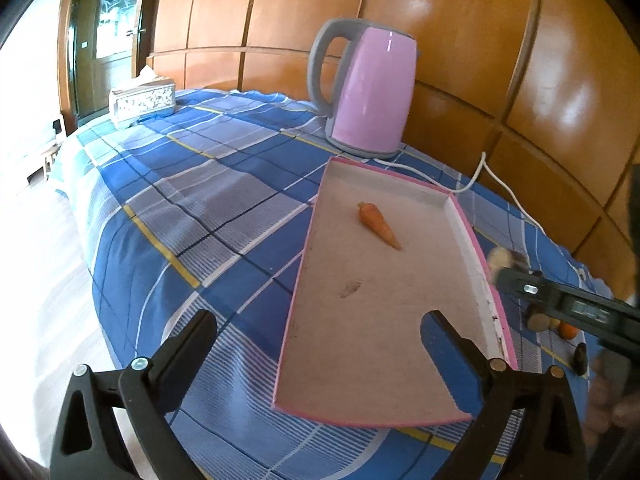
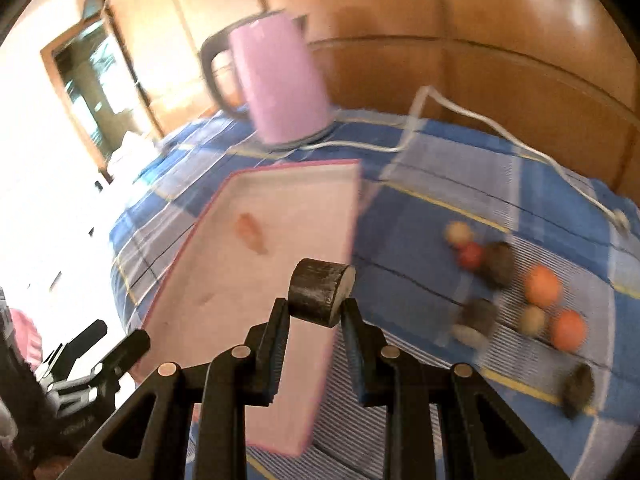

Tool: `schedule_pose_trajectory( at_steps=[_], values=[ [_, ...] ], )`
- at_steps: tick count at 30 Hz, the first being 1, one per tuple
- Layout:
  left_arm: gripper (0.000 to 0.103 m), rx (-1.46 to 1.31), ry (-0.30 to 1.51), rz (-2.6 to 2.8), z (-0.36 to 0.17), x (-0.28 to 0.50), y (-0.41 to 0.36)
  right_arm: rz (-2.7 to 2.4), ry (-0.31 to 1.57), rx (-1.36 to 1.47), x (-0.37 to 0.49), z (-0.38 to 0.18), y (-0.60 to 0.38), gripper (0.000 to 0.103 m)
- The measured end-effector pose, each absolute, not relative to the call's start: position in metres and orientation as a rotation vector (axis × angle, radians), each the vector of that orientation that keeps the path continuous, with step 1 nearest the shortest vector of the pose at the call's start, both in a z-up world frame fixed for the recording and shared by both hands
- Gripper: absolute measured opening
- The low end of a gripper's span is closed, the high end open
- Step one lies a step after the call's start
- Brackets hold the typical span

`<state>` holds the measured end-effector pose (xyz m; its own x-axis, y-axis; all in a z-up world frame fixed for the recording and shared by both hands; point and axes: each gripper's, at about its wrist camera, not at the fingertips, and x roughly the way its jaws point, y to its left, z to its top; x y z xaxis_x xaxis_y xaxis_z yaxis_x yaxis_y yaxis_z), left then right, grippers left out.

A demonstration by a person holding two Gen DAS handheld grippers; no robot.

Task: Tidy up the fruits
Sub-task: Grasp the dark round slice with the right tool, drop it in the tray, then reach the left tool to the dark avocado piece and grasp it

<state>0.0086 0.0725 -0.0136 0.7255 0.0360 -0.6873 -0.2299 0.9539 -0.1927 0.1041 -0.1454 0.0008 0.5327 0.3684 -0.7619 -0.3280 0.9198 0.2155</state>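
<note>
1. My right gripper (image 2: 314, 312) has its jaws clenched on a dark round chunk (image 2: 320, 292), held above the near right edge of the pink tray (image 2: 200, 280).
2. I should carry it over the rim and set it low, clear of the carrot (image 1: 378, 225) in the tray.
3. My left gripper (image 1: 320, 334) hangs released over the tray's near end.
4. More fruits (image 2: 542, 286), blurred, lie on the tabletop to the right; the kettle (image 1: 370, 88) and its cord (image 1: 500, 182) stand behind.
</note>
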Motion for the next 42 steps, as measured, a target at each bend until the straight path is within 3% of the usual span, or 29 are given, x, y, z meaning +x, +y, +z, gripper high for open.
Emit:
schedule_pose_trajectory(
  at_steps=[8, 11, 22, 42],
  values=[
    [0.102, -0.278, 0.774, 0.161, -0.021, 0.012, 0.078, 0.421, 0.984, -0.005, 0.146, -0.022, -0.097, 0.027],
    [0.102, -0.281, 0.779, 0.167, -0.023, 0.014, 0.080, 0.403, 0.992, -0.002, 0.152, -0.022, -0.096, 0.032],
    [0.102, -0.264, 0.787, 0.146, -0.021, 0.013, 0.072, 0.346, 0.945, 0.036, 0.121, -0.011, -0.126, 0.036],
    [0.102, -0.199, 0.772, 0.065, -0.009, 0.004, 0.045, -0.049, 0.871, 0.100, 0.040, -0.013, -0.272, 0.038]
  ],
)
